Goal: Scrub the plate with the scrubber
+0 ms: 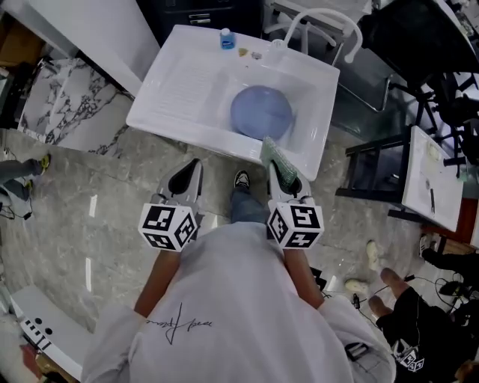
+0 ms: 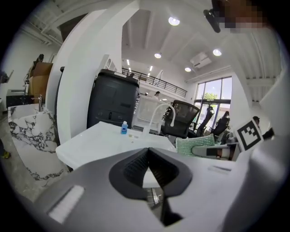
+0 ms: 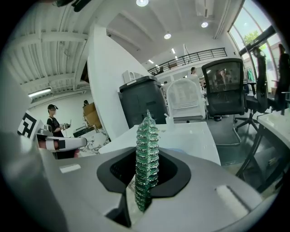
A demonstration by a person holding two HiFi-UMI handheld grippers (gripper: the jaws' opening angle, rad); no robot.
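Observation:
A round blue plate (image 1: 260, 112) lies in the basin of the white sink (image 1: 179, 82). My right gripper (image 1: 282, 172) hovers just in front of the sink's near rim, shut on a green mesh scrubber (image 1: 274, 155) that sticks out over the rim toward the plate. In the right gripper view the scrubber (image 3: 147, 154) stands edge-on between the jaws. My left gripper (image 1: 191, 168) hangs to the left of it, below the sink's front edge, shut with nothing in it. From the left gripper view (image 2: 147, 152) the jaws meet at the tip, and the scrubber (image 2: 195, 145) shows at right.
A small blue bottle (image 1: 227, 39) and a white faucet (image 1: 322, 22) stand at the sink's back edge. Black office chairs (image 1: 426, 45) and a white table (image 1: 434, 179) stand to the right, a marble slab (image 1: 67, 105) to the left. Another person's feet (image 1: 374, 284) are at lower right.

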